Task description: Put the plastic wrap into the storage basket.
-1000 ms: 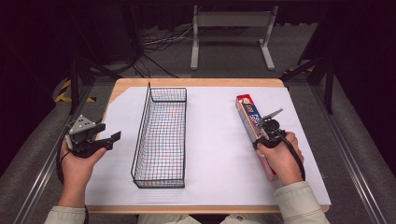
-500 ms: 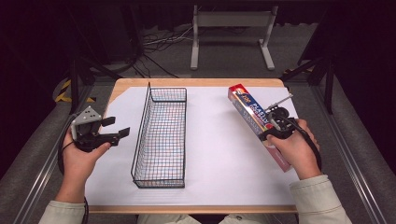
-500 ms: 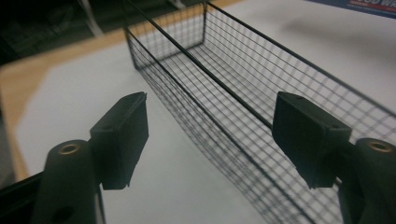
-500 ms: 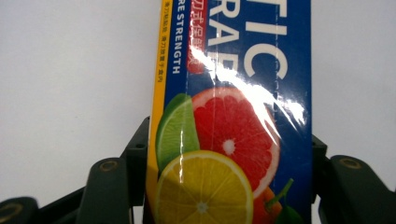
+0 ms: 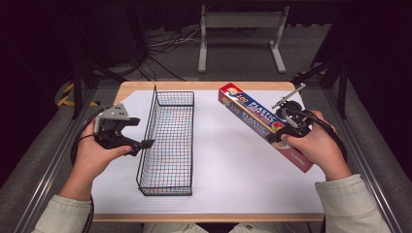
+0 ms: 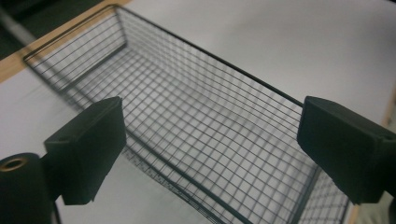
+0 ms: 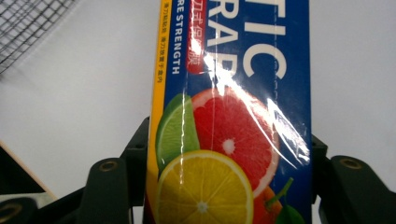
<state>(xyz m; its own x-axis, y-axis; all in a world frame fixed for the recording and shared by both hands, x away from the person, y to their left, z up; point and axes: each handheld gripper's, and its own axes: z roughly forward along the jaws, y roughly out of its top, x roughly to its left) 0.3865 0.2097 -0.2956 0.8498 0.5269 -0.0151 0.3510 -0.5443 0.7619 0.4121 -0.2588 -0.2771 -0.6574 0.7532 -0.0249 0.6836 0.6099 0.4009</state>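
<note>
My right gripper (image 5: 286,127) had its jaws clamped across the plastic wrap box (image 5: 252,116), one jaw against each long side, as the right gripper view showed with the printed citrus slices (image 7: 219,158) filling the space between them. I saw the grip sat toward the near end of the box, and the box ran on a diagonal from far left to near right over the right part of the counter (image 5: 228,165). Its far end with the red and blue lettering pointed toward the far edge; whether the box rested on the white sheet or hung just above it, I could not tell.

My left gripper (image 5: 127,137) had its jaws spread wide with nothing between them. In the left gripper view the two black pads (image 6: 88,149) framed the wire basket (image 6: 196,135), which lay beyond them. From the high view that gripper sat just left of the basket's long left wall, near its middle, not touching it as far as I could judge. The basket (image 5: 167,138) stood upright at centre left, well apart from the box, lengthwise from near to far.
</note>
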